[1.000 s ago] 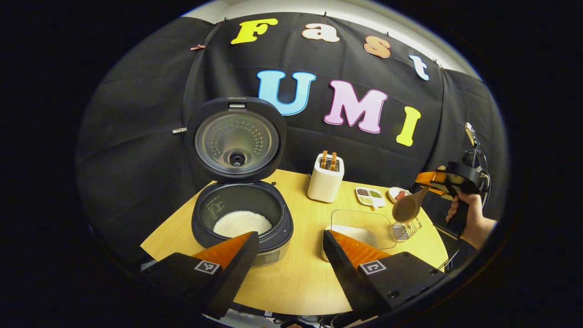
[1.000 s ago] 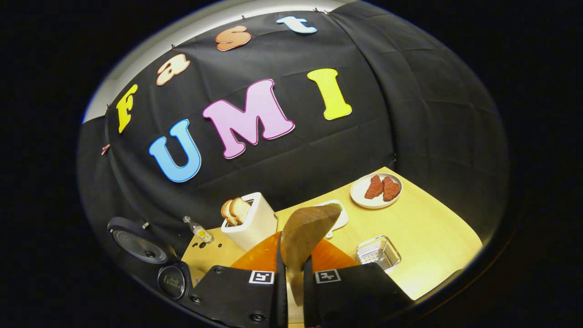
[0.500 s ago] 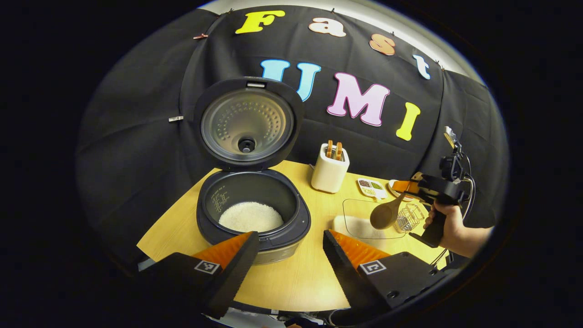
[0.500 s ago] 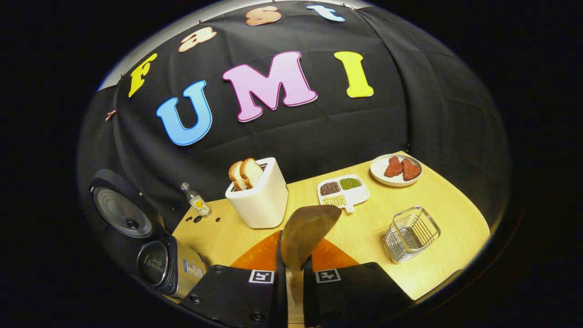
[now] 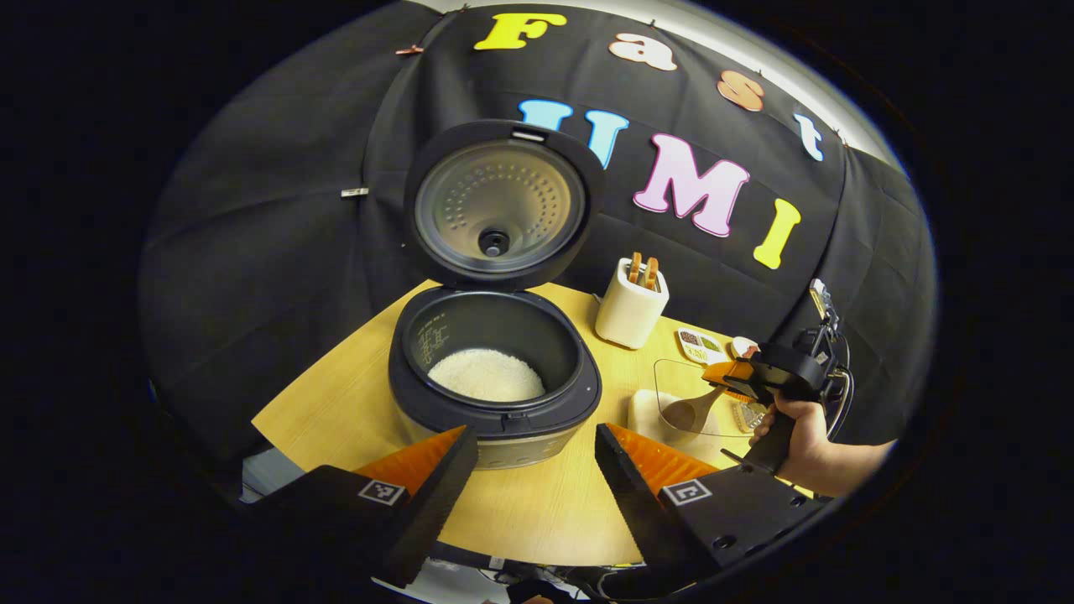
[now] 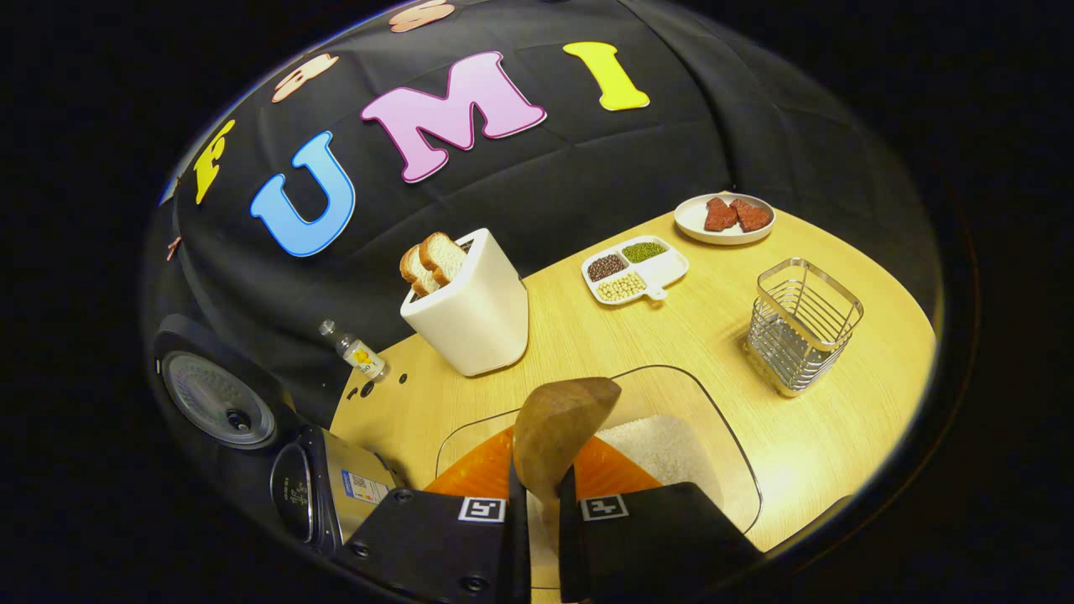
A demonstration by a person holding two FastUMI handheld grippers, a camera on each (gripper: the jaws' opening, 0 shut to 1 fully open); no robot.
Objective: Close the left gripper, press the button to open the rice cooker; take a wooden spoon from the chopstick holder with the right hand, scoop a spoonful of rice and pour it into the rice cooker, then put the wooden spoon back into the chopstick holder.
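You are at the scooping step: your right gripper [image 6: 537, 503] pinches the wooden spoon [image 6: 558, 432] tight, with its bowl just above the clear rice box [image 6: 713, 419] right in front of the fingers. Your left gripper [image 5: 537, 470] waits with its fingers spread, and the rice cooker [image 5: 495, 369] sits lid-up just ahead of it. Next, dip the spoon down into the white rice and lift it level.
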